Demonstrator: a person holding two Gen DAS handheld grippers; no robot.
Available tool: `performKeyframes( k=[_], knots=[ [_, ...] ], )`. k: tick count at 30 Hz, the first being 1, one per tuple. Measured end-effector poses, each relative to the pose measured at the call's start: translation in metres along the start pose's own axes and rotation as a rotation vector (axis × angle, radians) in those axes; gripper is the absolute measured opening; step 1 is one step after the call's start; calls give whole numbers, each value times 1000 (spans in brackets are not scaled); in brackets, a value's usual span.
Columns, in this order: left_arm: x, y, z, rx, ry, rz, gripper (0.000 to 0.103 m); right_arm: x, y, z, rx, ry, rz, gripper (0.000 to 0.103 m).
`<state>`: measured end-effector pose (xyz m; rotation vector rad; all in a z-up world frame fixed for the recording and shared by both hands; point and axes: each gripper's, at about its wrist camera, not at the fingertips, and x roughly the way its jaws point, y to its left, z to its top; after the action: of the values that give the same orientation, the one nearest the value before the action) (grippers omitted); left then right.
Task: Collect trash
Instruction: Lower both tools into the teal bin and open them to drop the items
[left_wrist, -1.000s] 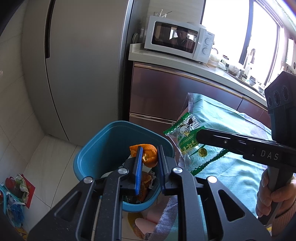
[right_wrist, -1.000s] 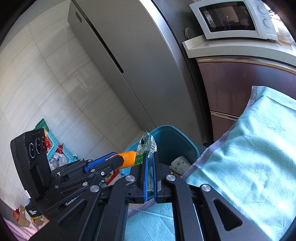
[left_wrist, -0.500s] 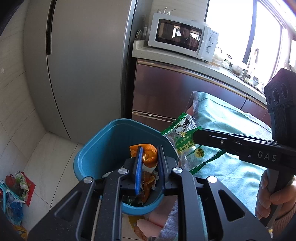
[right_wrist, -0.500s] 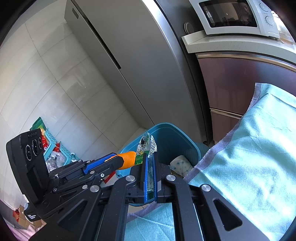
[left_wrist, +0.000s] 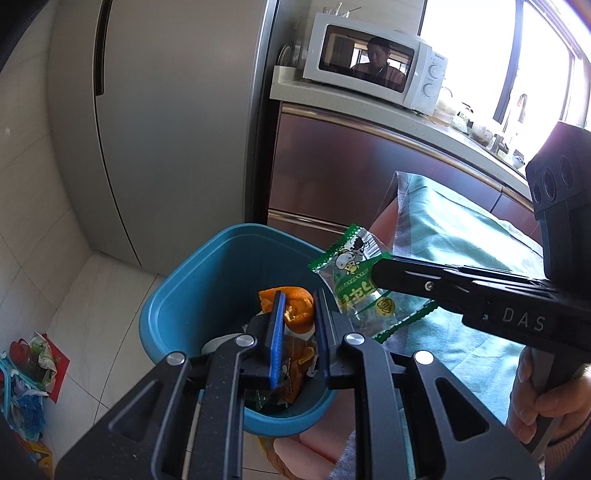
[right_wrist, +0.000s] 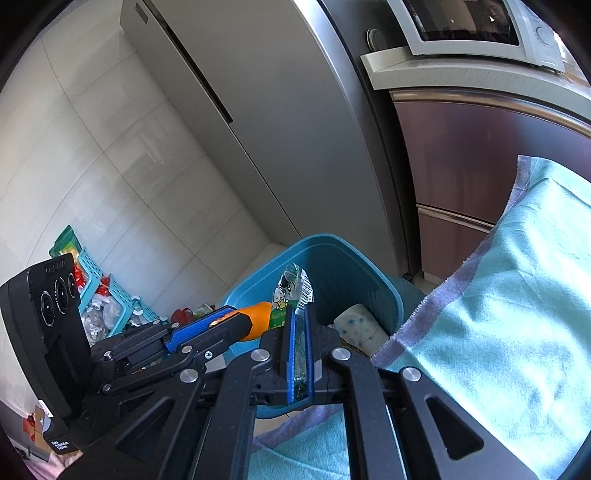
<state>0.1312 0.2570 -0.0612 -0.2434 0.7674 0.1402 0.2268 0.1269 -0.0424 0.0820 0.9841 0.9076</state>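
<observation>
My left gripper (left_wrist: 298, 295) is shut on a piece of orange peel (left_wrist: 295, 308), held over the open blue trash bin (left_wrist: 192, 295). In the right wrist view the same orange peel (right_wrist: 258, 319) sticks out of the left gripper (right_wrist: 255, 314) beside the bin (right_wrist: 343, 266). My right gripper (right_wrist: 300, 308) is shut on a green and clear snack wrapper (right_wrist: 291, 291), also above the bin's rim. From the left wrist view the wrapper (left_wrist: 351, 273) hangs at the bin's right edge, pinched by the right gripper (left_wrist: 373, 273). Trash lies inside the bin, including a white spotted tissue (right_wrist: 356, 325).
A teal cloth (right_wrist: 509, 295) covers the table to the right of the bin. A grey fridge (left_wrist: 166, 122) and brown cabinets (left_wrist: 351, 173) with a white microwave (left_wrist: 373, 62) stand behind. Clutter and a teal basket (right_wrist: 107, 295) sit on the tiled floor at left. A hand (left_wrist: 535, 398) holds the right gripper's handle.
Both grippers have edged closer over the bin and slightly down. The wrapper has moved from over the cloth toward the bin's rim. Both grips are unchanged.
</observation>
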Motion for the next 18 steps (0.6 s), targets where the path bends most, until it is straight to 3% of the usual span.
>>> performKeyframes(
  k=[18],
  knots=[
    [33,4,-2,-29,55,5,16,30,8,0,-12,65,-38,6]
  ],
)
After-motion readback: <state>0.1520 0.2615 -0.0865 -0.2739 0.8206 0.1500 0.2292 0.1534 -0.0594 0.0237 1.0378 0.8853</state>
